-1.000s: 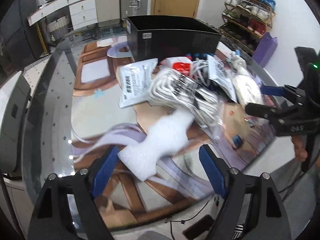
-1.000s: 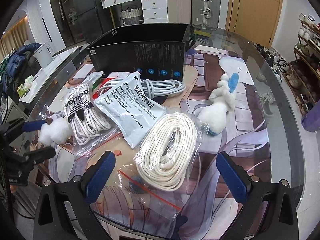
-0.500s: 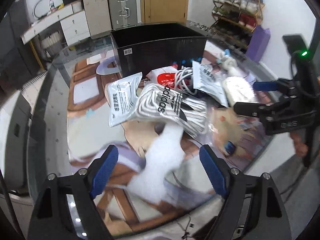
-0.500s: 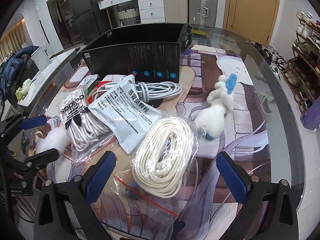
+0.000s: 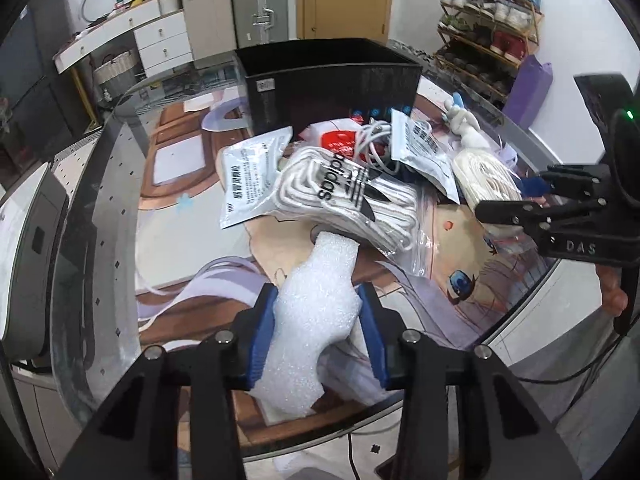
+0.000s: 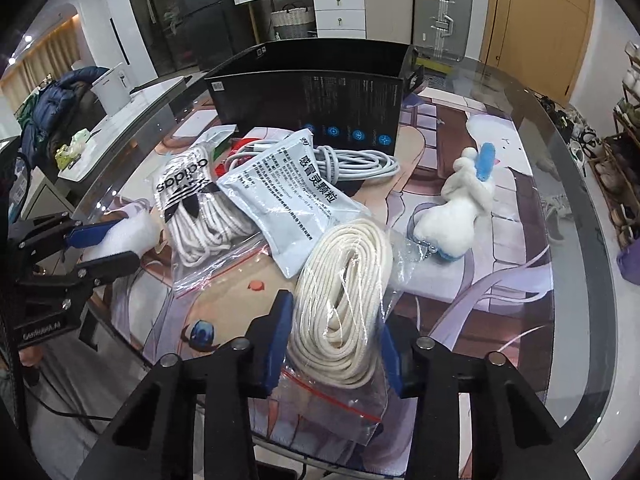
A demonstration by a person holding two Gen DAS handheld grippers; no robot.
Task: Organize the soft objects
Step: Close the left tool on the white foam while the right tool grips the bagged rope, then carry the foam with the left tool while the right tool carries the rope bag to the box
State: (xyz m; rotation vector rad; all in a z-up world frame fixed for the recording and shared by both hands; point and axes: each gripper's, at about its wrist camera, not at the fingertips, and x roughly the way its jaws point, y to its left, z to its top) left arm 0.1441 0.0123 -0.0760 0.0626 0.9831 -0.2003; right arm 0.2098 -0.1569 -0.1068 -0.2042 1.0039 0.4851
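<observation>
My left gripper [image 5: 318, 330] has its blue fingers [image 5: 262, 332] clenched on a white foam piece [image 5: 316, 312] near the tabletop's [image 6: 560, 184] near edge; the foam's far end touches a bag of white cord [image 5: 352, 196] printed with an adidas logo. From the right wrist view I see that same gripper [image 6: 108, 240] at the left, foam [image 6: 132, 232] pinched between its fingers.

My right gripper [image 6: 334, 344] has its fingers [image 6: 278, 332] pressed against both sides of a clear zip bag holding a coil of cream rope [image 6: 340, 300], grasping it. The bag lies on the printed mat [image 6: 472, 300] that covers the glass.

Just beyond the rope, a white foil sachet [image 6: 292, 204] lies tilted across the pile, overlapping a coiled grey cable [image 6: 356, 164]. A second sachet [image 5: 250, 180] sits on the pile's left side in the left view. A white plush toy [image 6: 460, 208] with a blue part lies apart to the right. An open black box [image 6: 320, 100] stands behind the pile, touching the cable.
</observation>
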